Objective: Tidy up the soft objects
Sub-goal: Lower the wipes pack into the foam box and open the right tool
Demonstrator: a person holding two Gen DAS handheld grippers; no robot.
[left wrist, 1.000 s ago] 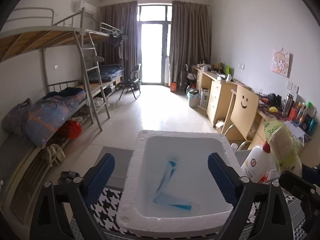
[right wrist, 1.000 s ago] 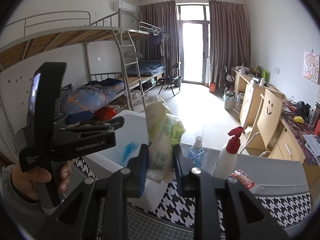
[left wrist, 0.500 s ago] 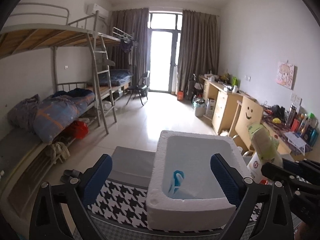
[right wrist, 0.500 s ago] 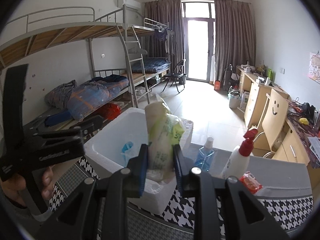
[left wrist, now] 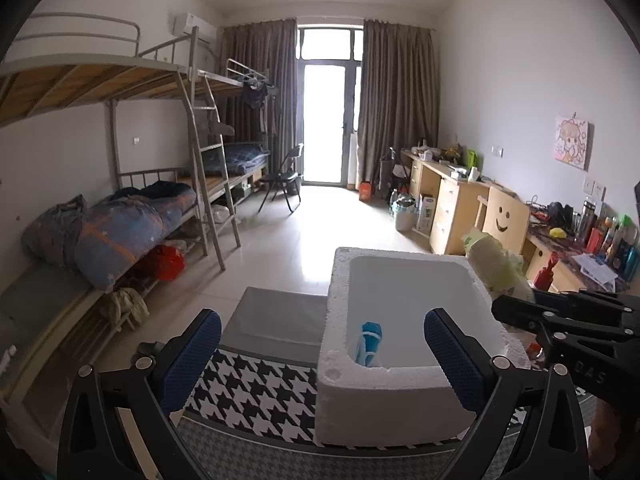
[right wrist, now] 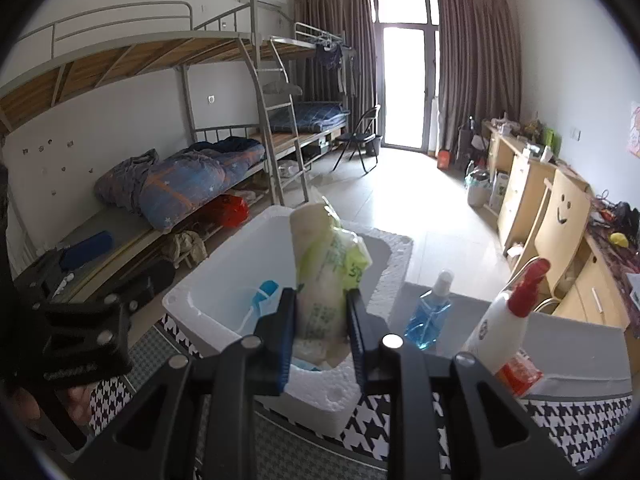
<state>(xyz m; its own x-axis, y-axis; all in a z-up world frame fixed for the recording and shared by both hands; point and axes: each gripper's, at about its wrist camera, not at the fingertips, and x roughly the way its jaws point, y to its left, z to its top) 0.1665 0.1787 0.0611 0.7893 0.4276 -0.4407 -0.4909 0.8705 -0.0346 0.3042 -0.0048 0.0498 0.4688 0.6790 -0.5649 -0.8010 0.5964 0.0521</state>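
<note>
White foam box [right wrist: 394,264] sits on houndstooth cloth [left wrist: 256,390] on table. R gripper [right wrist: 322,334] pinching soft pack [right wrist: 326,276] (pale, green print) between its blue pads [right wrist: 285,334]; jaws pressed onto pack's lower half, pack upright, top sticking well above pads. Pack held over near R corner of box, w/ its lower end at rim level. In left wrist view pack [left wrist: 496,266] shows at box's R wall, above rim. L gripper [left wrist: 320,350] spread wide, nothing between pads, box [left wrist: 400,396] just ahead of it. Blue-and-white item [left wrist: 370,338] lies inside box against near wall. Blue spray bottle [right wrist: 430,312] & white bottle w/ red trigger [right wrist: 508,320] stand beside box on R side.
</note>
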